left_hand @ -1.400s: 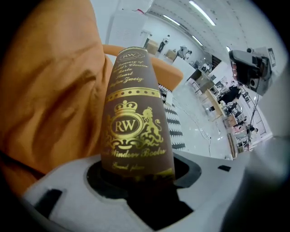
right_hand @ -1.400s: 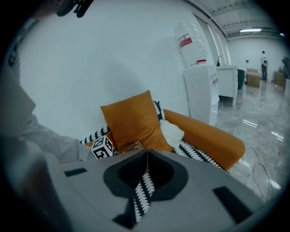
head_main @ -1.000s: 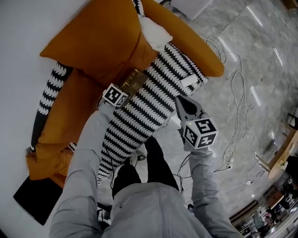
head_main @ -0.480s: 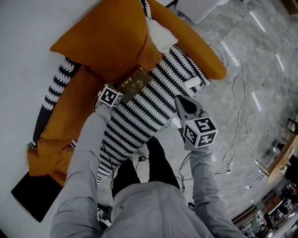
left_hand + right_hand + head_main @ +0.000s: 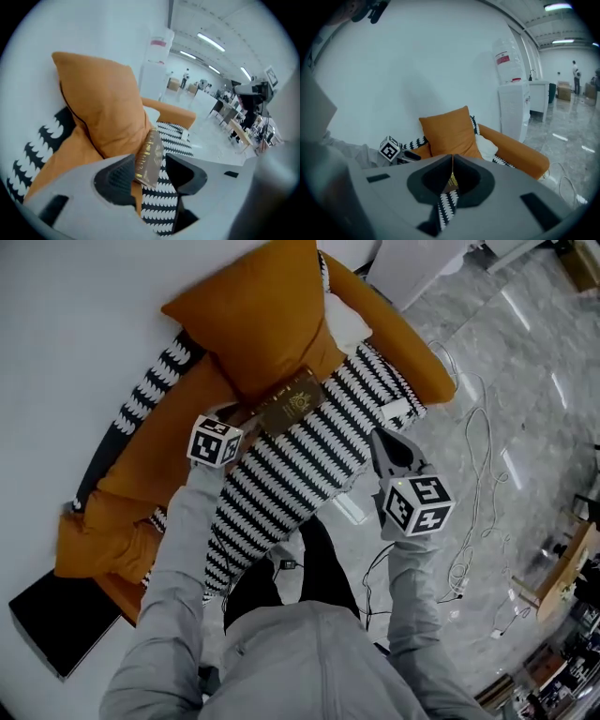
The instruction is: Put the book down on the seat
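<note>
The book [image 5: 292, 401] rests on the seat [image 5: 309, 470] against the cushion [image 5: 258, 315], its long axis running straight away from the left gripper [image 5: 149, 174] — jaws closing, near end between them unpinched — while the right gripper [image 5: 451, 177], clenched empty, hangs farther off.

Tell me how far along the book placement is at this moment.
Done, by the look of it: the book rests on the striped seat, against the orange cushion. In hand: the left gripper has the book's end between its jaws, which are closing, though a gap shows on one side. The right gripper is shut and empty. Left: draw the left gripper clear.
</note>
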Tool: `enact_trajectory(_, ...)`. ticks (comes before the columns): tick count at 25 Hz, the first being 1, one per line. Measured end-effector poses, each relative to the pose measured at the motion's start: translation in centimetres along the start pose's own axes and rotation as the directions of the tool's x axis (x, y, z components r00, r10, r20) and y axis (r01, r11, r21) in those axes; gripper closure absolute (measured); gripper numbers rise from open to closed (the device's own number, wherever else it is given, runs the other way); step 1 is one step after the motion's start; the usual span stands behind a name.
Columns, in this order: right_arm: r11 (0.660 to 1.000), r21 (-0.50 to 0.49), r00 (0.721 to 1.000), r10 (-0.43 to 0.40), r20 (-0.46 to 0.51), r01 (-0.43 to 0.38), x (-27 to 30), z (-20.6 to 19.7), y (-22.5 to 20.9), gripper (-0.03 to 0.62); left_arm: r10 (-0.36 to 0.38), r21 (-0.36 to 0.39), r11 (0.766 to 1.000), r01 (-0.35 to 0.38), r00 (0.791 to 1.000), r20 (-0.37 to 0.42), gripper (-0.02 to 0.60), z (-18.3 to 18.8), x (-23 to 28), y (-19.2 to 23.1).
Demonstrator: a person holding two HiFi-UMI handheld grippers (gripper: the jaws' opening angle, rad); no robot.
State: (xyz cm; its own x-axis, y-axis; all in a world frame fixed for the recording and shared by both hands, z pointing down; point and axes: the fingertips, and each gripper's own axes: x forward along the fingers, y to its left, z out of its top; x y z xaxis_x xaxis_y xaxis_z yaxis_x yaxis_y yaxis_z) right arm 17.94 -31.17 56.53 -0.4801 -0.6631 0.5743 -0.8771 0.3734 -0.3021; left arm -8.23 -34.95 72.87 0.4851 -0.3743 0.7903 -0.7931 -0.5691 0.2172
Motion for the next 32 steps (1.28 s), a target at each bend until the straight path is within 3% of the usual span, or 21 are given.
enact_trajectory(3, 0.999, -0.033, 0.999, -0.017, 0.046, 0.018, -3.0, 1.9, 2.8, 0.563, -0.008, -0.027, 1.000, 0.012, 0.991, 0.135, 0.416, 2.0, -5.9, -1.4)
enact_trajectory(8, 0.992, -0.112, 0.993, -0.045, 0.107, 0.057, -8.6, 3.6, 8.2, 0.563, -0.024, 0.009, 1.000, 0.023, 0.953, 0.303, 0.487, 3.6, -15.3, -4.3)
enact_trajectory(14, 0.985, -0.159, 0.980, -0.040, 0.194, 0.071, -13.6, 6.0, 14.0, 0.563, -0.108, 0.055, 0.994, 0.093, 0.868, 0.485, 0.537, 5.7, -25.2, -8.3)
enact_trajectory(18, 0.981, -0.182, 0.962, -0.013, 0.271, 0.064, -16.7, 8.6, 18.5, 0.563, -0.124, 0.119, 0.990, 0.070, 0.831, 0.543, 0.543, 6.4, -31.4, -9.9)
enact_trajectory(22, 0.953, -0.281, 0.947, -0.019, 0.321, 0.114, -20.1, 10.2, 22.4, 0.563, -0.092, 0.218, 0.975, -0.047, 0.807, 0.584, 0.546, 7.5, -37.2, -11.4)
enact_trajectory(26, 0.942, -0.310, 0.930, -0.009, 0.368, 0.131, -22.9, 10.6, 25.5, 0.563, -0.081, 0.278, 0.952, -0.124, 0.779, 0.622, 0.546, 7.7, -41.7, -13.0)
enact_trajectory(32, 0.935, -0.317, 0.904, -0.013, 0.426, 0.163, -26.6, 11.2, 28.8, 0.563, -0.111, 0.325, 0.935, -0.144, 0.750, 0.652, 0.546, 7.0, -46.4, -16.2)
